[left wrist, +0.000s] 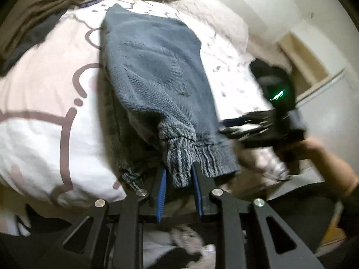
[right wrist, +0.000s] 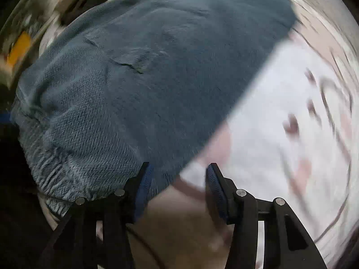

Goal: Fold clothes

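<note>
Pinching the ribbed elastic cuff (left wrist: 193, 157) of a grey-blue knit garment (left wrist: 154, 67), the left gripper (left wrist: 179, 179) has its blue-padded fingers (left wrist: 162, 188) pressed in on a bunch of that gathered hem, likely to anchor the near end so the cloth stays taut and does not slide while the other side is worked. The garment lies lengthwise on the bed (left wrist: 33, 139), stretched away from the gripper over a white and pink bedsheet printed with brown outline drawings, and it looks already doubled over, with a darker layer showing beneath its left edge. The right gripper (right wrist: 177, 177) hangs spread, nothing between its pads: its left finger (right wrist: 145, 183) rests at the garment's long edge while the other sits over bare sheet, a stance that suits either a fresh release or a reach to catch that edge for the next fold; which, the blur makes hard to judge. From the left wrist view, the right gripper and the person's hand (left wrist: 314, 148) sit just beside the cuff, smeared by motion. A heap of brown clothes (left wrist: 44, 6) waits at the far corner.
</note>
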